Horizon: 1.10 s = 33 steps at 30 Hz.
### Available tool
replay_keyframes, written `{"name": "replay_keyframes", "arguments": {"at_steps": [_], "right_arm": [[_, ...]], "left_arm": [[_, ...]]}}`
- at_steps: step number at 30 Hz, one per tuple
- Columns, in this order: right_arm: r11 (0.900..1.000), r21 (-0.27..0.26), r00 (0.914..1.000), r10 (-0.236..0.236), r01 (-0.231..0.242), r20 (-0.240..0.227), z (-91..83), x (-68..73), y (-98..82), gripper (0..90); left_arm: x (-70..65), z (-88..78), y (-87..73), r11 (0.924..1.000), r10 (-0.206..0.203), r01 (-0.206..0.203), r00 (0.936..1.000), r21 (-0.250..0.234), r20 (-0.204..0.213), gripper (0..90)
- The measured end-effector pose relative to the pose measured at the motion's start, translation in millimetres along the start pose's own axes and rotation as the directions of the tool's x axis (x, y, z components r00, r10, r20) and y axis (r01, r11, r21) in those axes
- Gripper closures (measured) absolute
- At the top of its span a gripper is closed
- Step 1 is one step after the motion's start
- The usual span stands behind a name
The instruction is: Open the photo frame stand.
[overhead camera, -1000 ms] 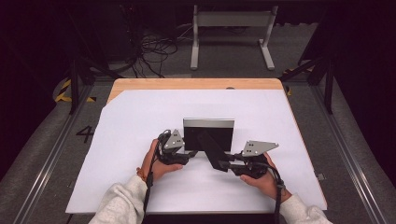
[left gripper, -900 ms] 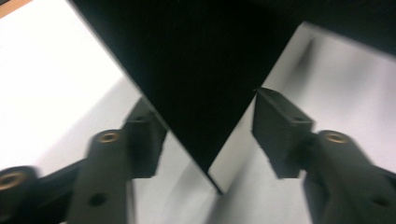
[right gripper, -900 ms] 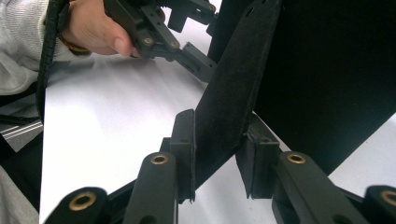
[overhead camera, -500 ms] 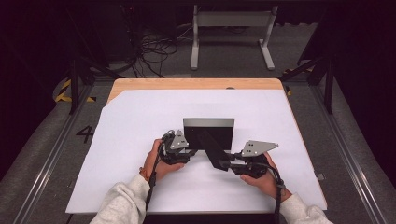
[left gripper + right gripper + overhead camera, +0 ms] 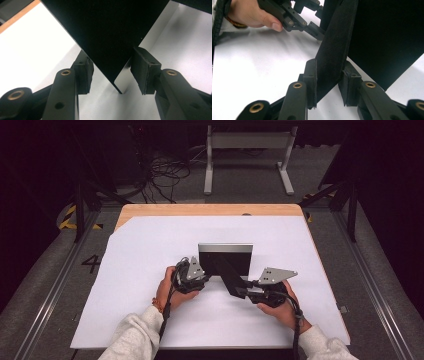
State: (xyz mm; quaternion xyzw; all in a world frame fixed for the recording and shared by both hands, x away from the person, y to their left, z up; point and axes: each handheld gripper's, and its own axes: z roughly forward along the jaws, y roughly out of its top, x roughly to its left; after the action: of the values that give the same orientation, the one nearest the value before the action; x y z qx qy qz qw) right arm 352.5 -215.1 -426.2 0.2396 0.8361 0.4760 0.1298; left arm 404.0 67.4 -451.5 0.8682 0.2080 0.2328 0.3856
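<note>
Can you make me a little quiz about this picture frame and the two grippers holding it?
1. True or false: the picture frame stands upright on the white sheet.
2. Which gripper has the frame's black back stand between its pads: A) left gripper, B) right gripper?
3. What lies under the white sheet at the far edge of the table?

Key:
1. True. It stands with its dark back toward the person.
2. B. In the right gripper view the stand runs between both pads, which press on it. The left gripper has just been closing around the frame's lower corner, with gaps beside both pads.
3. A wooden tabletop.
</note>
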Motion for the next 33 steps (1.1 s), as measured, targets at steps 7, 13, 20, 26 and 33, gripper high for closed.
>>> {"name": "replay_keyframes", "arguments": {"at_steps": [7,13,20,26,33], "right_arm": [[1.000,0.020,0.9999,-0.009,0.009,-0.012,-0.7,1.1,-1.7,72.0],[0.999,0.034,0.9996,-0.019,0.020,-0.018,-1.6,4.9,-3.9,73.7],[0.999,0.044,0.9995,-0.023,0.024,-0.021,-2.5,6.1,-6.0,75.5],[0.998,0.052,0.9995,-0.024,0.025,-0.023,-2.3,7.1,-7.1,76.4],[0.997,0.076,0.9994,-0.027,0.029,-0.020,-1.5,9.1,-8.0,78.1]], "left_arm": [[3.2,-4.2,-1.9,0.9996,-0.011,0.012,0.9997,-0.025,0.021,59.6],[4.4,-9.2,-3.0,0.9991,-0.016,0.018,0.9985,-0.040,0.053,58.7],[6.0,-12.4,-4.4,0.9977,-0.027,0.032,0.9953,-0.060,0.093,57.4],[5.7,-13.6,-3.3,0.9978,-0.015,0.021,0.9951,-0.062,0.098,55.6],[6.1,-15.7,-3.8,0.9970,-0.016,0.026,0.9907,-0.073,0.135,54.2]]}}
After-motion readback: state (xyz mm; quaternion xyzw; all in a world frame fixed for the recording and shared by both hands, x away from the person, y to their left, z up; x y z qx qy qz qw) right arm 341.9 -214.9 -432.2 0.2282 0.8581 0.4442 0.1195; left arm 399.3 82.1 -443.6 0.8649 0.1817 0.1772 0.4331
